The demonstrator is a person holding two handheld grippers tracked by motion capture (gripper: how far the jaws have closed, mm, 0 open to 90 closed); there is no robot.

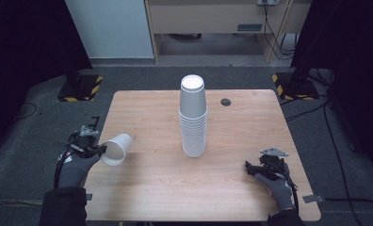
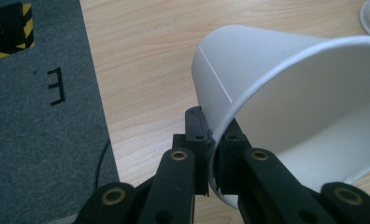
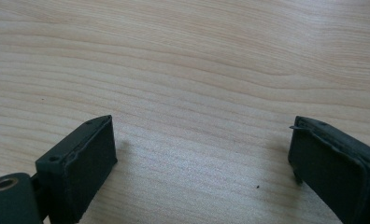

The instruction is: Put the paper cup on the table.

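Note:
A single white paper cup (image 1: 116, 149) lies tilted on its side at the table's left edge, its mouth toward the person. My left gripper (image 1: 98, 149) is shut on its rim; in the left gripper view the two jaws pinch the cup (image 2: 286, 98) wall at the rim, gripper (image 2: 214, 156). A tall stack of upside-down white cups (image 1: 193, 115) stands mid-table. My right gripper (image 1: 253, 168) rests low over the wood at the front right, open, with bare table between its fingers (image 3: 80, 163) in the right gripper view, gripper (image 3: 202, 158).
The wooden table (image 1: 147, 179) has a small dark round grommet (image 1: 226, 101) near its back edge. Grey carpet (image 2: 38, 140) lies left of the table edge. Black stands with yellow-striped bases (image 1: 81, 87) sit on the floor at both back corners.

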